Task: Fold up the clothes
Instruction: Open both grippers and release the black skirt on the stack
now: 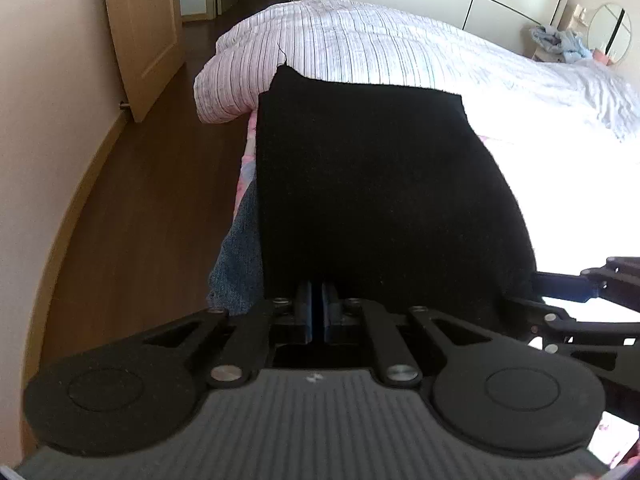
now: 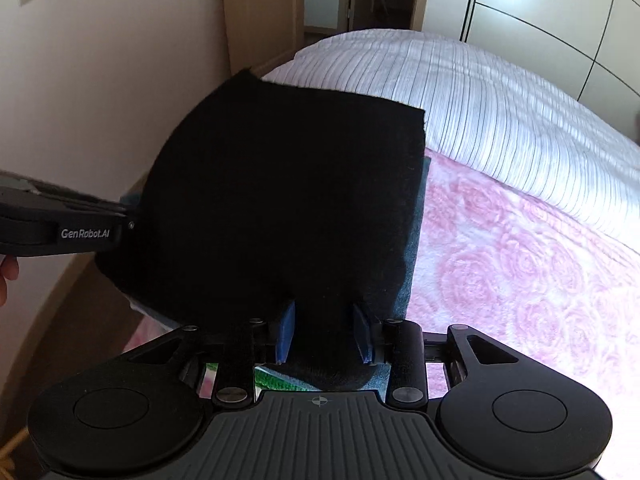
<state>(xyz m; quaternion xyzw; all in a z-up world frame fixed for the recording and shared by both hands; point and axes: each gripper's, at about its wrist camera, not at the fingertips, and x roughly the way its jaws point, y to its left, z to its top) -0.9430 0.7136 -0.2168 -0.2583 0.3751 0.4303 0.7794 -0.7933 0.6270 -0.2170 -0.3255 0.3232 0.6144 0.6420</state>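
Note:
A folded black garment (image 1: 372, 184) lies flat on the bed's near left edge, on top of a blue-grey folded garment (image 1: 236, 256). My left gripper (image 1: 319, 300) is shut on the black garment's near edge, its blue pads almost touching. In the right wrist view the black garment (image 2: 280, 192) fills the centre. My right gripper (image 2: 324, 328) is open, its blue pads (image 2: 286, 332) set wide on either side of the cloth's near edge. The left gripper's body (image 2: 60, 224) enters from the left and the right gripper (image 1: 576, 284) shows at the left view's right edge.
The bed carries a pink rose-patterned blanket (image 2: 520, 260) and a striped white duvet (image 2: 480, 104) bunched at the far end. A wooden floor (image 1: 132, 208), a wall and an open door (image 1: 140, 32) lie to the left. A wardrobe (image 2: 552, 12) stands behind the bed.

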